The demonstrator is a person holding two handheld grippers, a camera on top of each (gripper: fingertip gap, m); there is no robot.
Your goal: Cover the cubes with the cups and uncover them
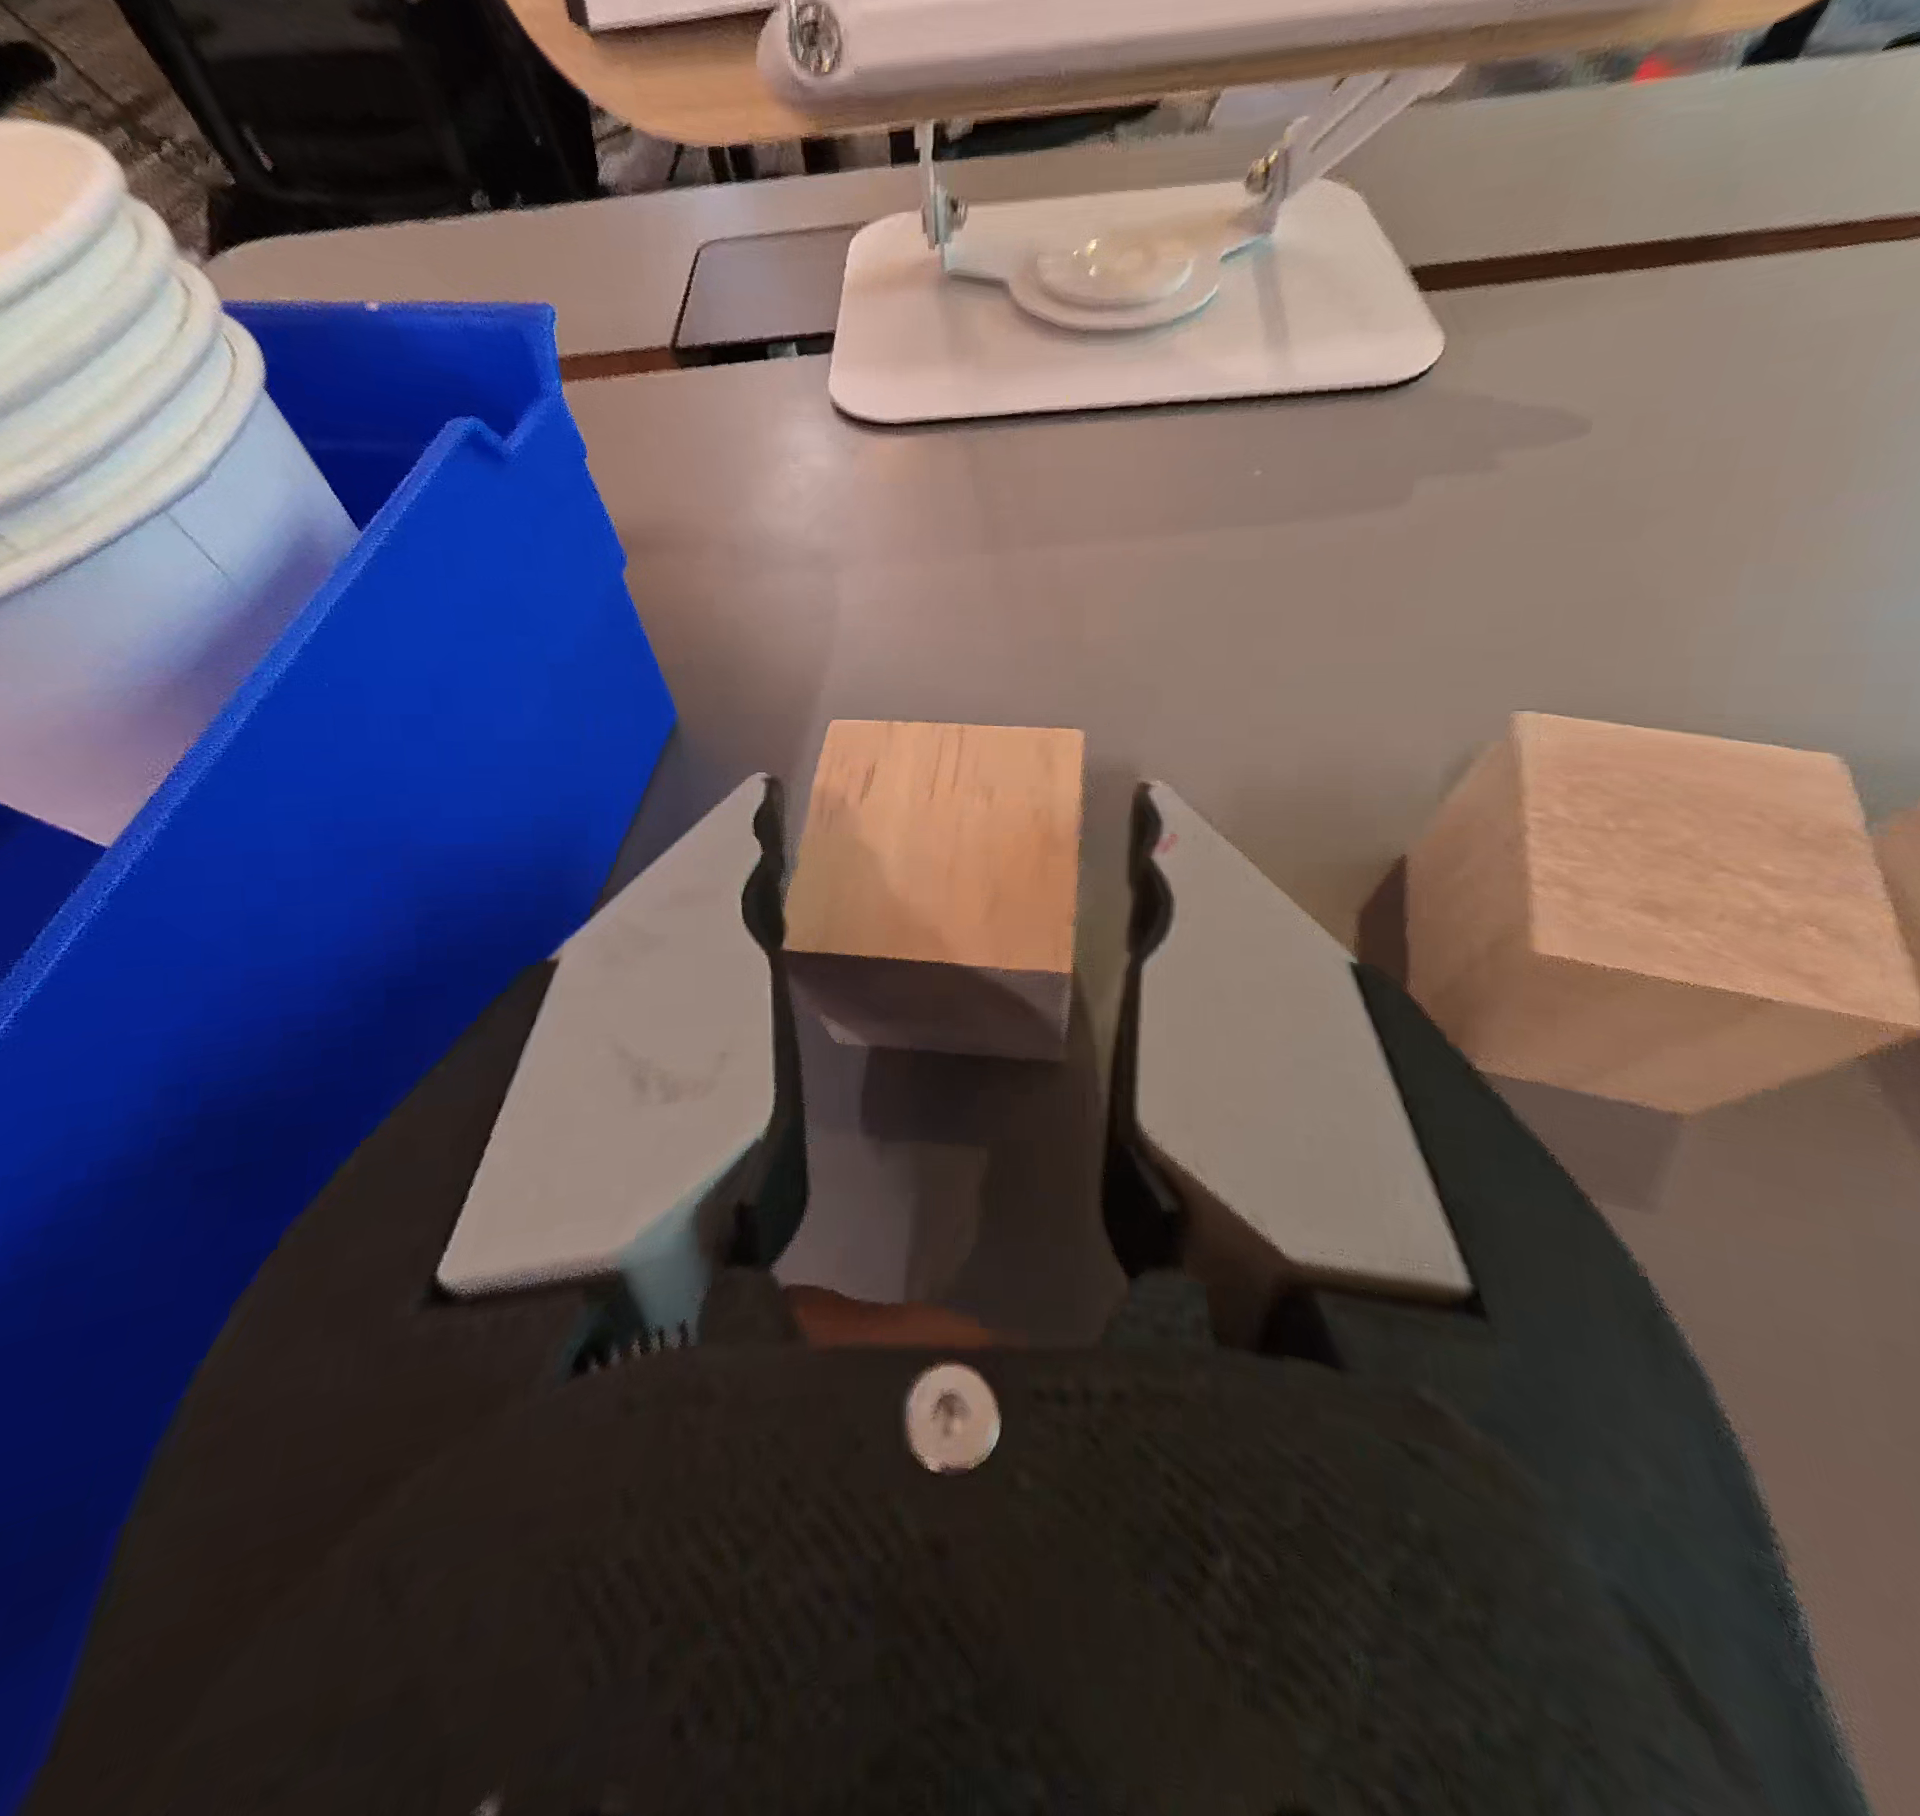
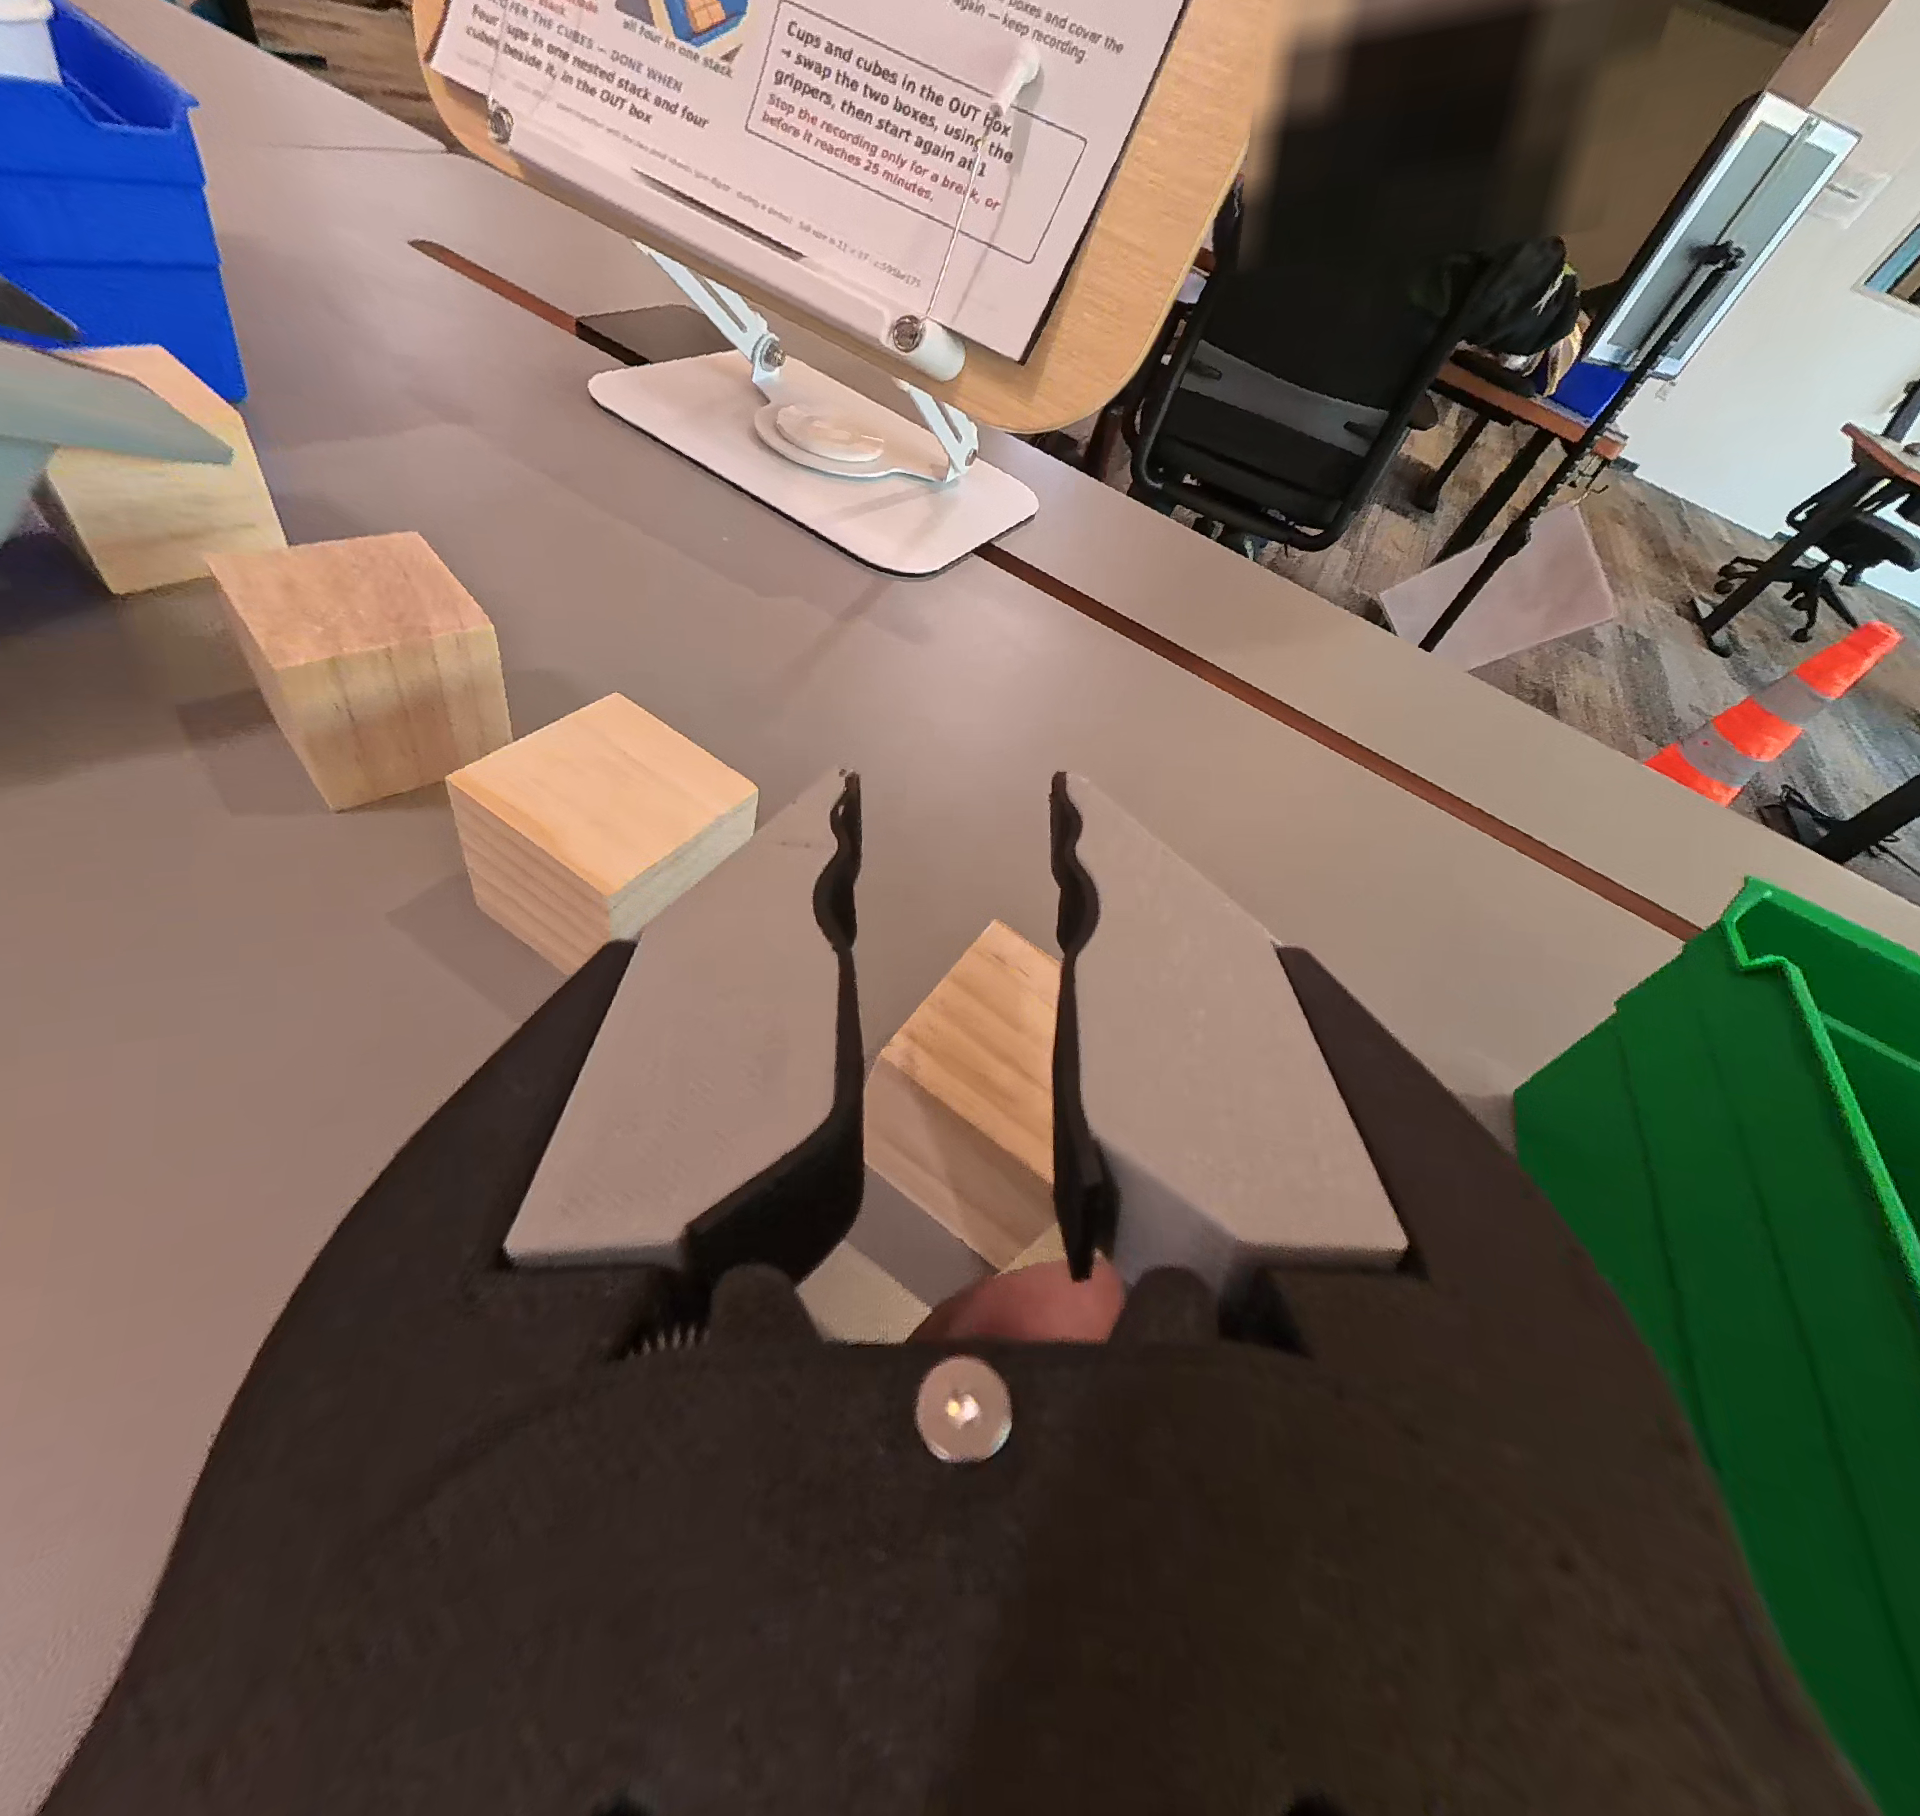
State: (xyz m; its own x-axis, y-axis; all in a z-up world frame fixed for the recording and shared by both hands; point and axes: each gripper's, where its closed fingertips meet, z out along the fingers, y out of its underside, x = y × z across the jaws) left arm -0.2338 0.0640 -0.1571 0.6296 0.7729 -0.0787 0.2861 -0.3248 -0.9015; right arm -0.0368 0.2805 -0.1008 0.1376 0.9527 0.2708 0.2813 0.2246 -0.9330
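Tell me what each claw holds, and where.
Nothing held. Left claw straddles a wooden cube with gaps both sides; right claw is open above another cube.

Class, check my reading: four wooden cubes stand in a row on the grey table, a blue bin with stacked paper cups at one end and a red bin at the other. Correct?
Not quite. The bin at the far end from the blue bin is green, not red, as the right wrist view shows. The rest stands.

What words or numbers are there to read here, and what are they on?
Sheet on the stand: printed black and red text with small pictures; I don't copy its wording.
The same sheet in the left wrist view: too blurred to read.
Cubes, cups, blue bin, green bin: no writing visible.
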